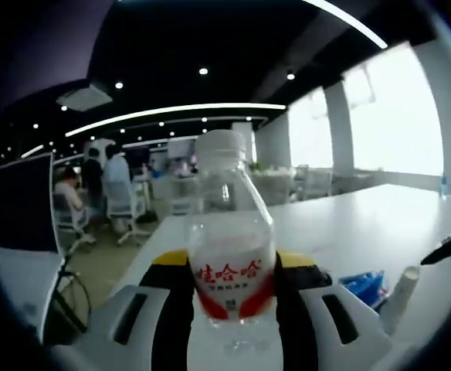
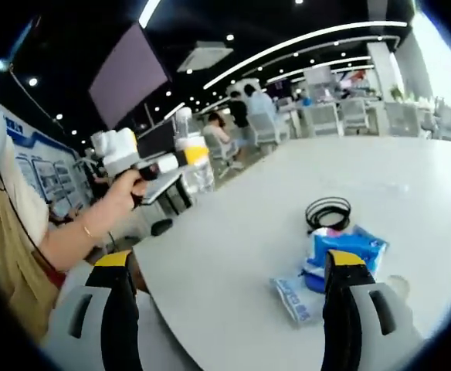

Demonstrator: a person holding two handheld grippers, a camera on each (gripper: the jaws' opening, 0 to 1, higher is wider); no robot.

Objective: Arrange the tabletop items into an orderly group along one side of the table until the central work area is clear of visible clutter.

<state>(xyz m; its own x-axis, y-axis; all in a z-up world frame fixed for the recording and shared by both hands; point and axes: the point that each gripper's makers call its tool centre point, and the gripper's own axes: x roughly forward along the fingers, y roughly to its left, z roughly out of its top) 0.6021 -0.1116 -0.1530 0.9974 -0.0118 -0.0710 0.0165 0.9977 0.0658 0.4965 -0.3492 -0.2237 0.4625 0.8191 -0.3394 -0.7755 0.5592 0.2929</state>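
In the left gripper view, the left gripper (image 1: 232, 297) is clenched on a clear plastic bottle (image 1: 231, 239), held upright between the black-padded jaws. The bottle has a white cap and a red-and-white label with red Chinese characters; the smaller print beneath is too fine to read. To its right, a blue packet (image 1: 364, 284) and a white tube (image 1: 401, 297) lie on the white table (image 1: 364, 224), both partly cut off by the jaw.

In the right gripper view, a person's hand (image 2: 121, 193) at far left holds the left gripper with the bottle above the table's left edge. The right gripper (image 2: 229, 297) stands released, jaws wide apart. Between them, towards the right, lie a black coiled cable (image 2: 327, 212), a blue packet (image 2: 347, 249) and a small flat sachet (image 2: 295, 297) whose print is unreadable.
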